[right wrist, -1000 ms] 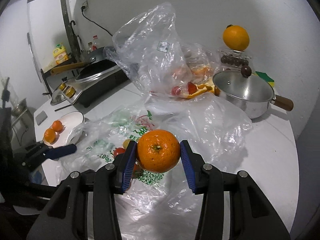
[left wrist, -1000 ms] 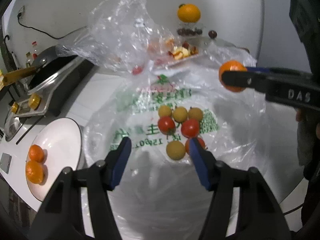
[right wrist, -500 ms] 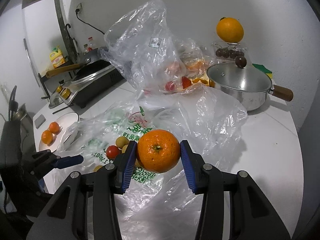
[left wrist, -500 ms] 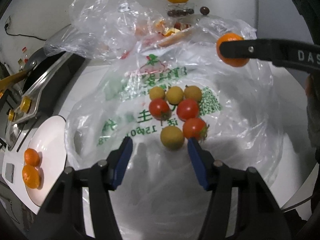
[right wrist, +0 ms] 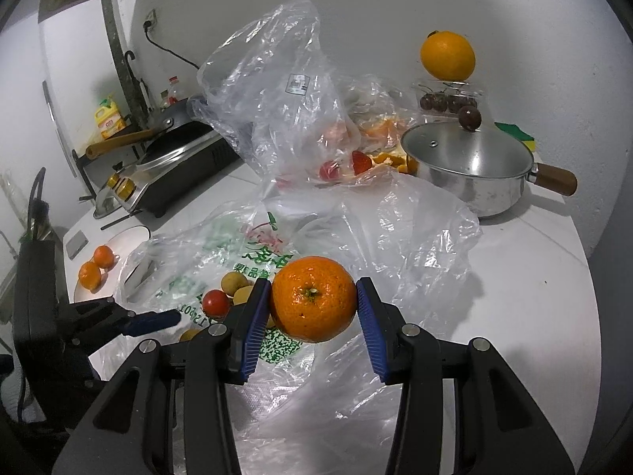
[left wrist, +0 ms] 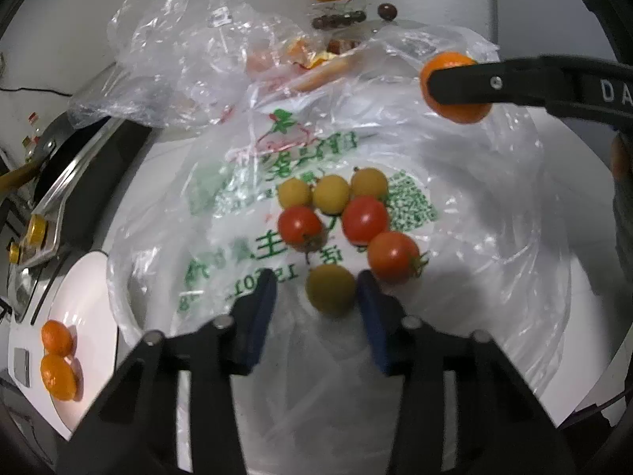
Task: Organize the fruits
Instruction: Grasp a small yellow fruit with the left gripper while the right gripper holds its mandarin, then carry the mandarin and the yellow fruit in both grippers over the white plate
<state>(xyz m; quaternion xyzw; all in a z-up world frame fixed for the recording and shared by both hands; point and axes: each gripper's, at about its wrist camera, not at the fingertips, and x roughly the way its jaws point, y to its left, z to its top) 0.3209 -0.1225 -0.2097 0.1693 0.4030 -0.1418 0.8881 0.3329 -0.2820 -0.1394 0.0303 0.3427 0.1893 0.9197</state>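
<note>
My right gripper (right wrist: 313, 304) is shut on an orange mandarin (right wrist: 312, 299) and holds it above the plastic bag; the mandarin also shows in the left wrist view (left wrist: 455, 87). My left gripper (left wrist: 316, 293) is open, its jaws either side of a yellow-green fruit (left wrist: 331, 289) on the printed plastic bag (left wrist: 277, 166). Three red tomatoes (left wrist: 364, 219) and three more yellow fruits (left wrist: 331, 194) lie just beyond. A white plate (left wrist: 85, 301) at the left holds two small mandarins (left wrist: 57, 356).
A steel pot with lid (right wrist: 467, 162) stands at the back right, with a big orange (right wrist: 447, 55) on a box of dark fruit behind it. A crumpled clear bag with cut fruit (right wrist: 300, 118) is at the back. A stove with pan (right wrist: 174, 158) is left.
My left gripper has moved forward and down so the yellow-green fruit now sits between its open jaws. The right gripper still holds the mandarin, drifting slightly.
</note>
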